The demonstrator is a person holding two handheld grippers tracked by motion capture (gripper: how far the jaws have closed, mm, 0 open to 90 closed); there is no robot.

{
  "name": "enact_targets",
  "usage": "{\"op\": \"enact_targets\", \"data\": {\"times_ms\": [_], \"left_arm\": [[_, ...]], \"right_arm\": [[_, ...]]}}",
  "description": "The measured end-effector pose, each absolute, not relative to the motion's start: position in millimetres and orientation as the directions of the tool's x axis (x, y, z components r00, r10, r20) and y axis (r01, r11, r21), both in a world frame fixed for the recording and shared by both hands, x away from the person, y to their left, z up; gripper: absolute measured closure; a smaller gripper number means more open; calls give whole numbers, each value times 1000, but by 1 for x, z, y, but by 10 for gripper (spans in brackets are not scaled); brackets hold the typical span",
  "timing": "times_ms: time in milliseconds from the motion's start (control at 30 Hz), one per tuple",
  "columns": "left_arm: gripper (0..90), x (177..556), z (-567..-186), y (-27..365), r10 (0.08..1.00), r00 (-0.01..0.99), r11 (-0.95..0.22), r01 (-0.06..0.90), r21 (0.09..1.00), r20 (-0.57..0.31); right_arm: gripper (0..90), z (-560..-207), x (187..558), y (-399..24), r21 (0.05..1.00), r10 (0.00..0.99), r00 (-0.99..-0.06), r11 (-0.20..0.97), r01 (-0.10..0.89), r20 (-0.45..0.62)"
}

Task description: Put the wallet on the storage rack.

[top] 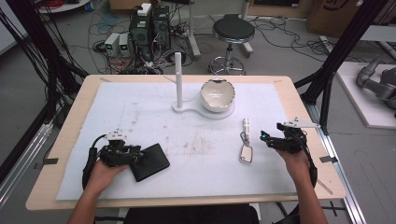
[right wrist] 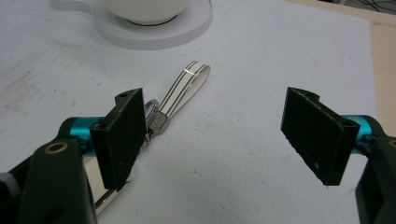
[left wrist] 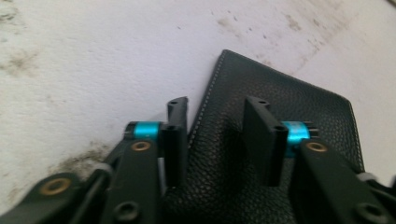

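Stained white mat (top: 140, 112), wooden table (top: 74, 116), cabled floor (top: 116, 28)

We see a wooden table (top: 70, 135) under a stained white sheet (top: 196, 182). On it lie a black wallet (top: 150, 161) near left, a keychain (top: 246, 148) right, and a white stand (top: 205, 111) far centre.

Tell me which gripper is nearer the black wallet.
Left. The left gripper is right at the black wallet, its jaws straddling the wallet's edge. The right gripper is across the table, beside the keychain.
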State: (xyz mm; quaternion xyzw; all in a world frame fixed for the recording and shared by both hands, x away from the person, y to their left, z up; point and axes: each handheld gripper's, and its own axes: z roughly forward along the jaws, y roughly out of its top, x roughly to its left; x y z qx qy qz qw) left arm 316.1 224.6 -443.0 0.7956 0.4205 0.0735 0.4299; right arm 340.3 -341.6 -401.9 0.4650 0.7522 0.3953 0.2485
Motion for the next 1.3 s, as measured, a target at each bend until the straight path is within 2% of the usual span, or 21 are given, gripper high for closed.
{"op": "enact_targets", "data": {"times_ms": [100,133,167,200,300,333,500,533,667,1000,1133,1300], "left_arm": [[617,317,-444,226,716,662,-299,579,759,-223],[400,319,-443,227,733,654,-326,581,746,-189],[361,320,-443,229,728,656,-327,587,740,-198],[359,320,-443,229,728,656,-327,587,740,-198],[410,319,-446,231,670,698,-329,586,740,-254],[458,318,-447,231,658,704,-328,588,739,-267],[506,318,-447,231,673,684,-308,605,734,-282],[567,320,-447,232,686,664,-283,621,730,-298],[687,321,-447,237,701,632,-237,642,729,-329],[791,321,-444,237,682,624,-200,661,724,-382],[795,322,-443,231,679,634,-208,650,731,-371],[841,326,-440,223,678,636,-192,638,746,-369]], "right_arm": [[234,-402,340,-341,824,894,-448,255,506,-1],[236,-402,340,-342,824,893,-450,257,505,-2],[236,-402,340,-342,823,894,-448,255,507,0],[236,-402,340,-342,823,894,-448,255,507,0],[236,-402,340,-344,824,896,-445,251,508,1],[236,-403,340,-345,823,896,-445,250,509,3],[239,-403,340,-344,821,895,-446,251,513,5],[239,-403,340,-344,820,893,-449,256,512,1],[239,-403,341,-342,818,892,-452,259,513,2],[240,-404,342,-342,815,889,-457,261,518,7],[239,-404,342,-342,815,890,-456,255,520,12],[239,-403,342,-334,821,875,-483,262,507,19]]}}
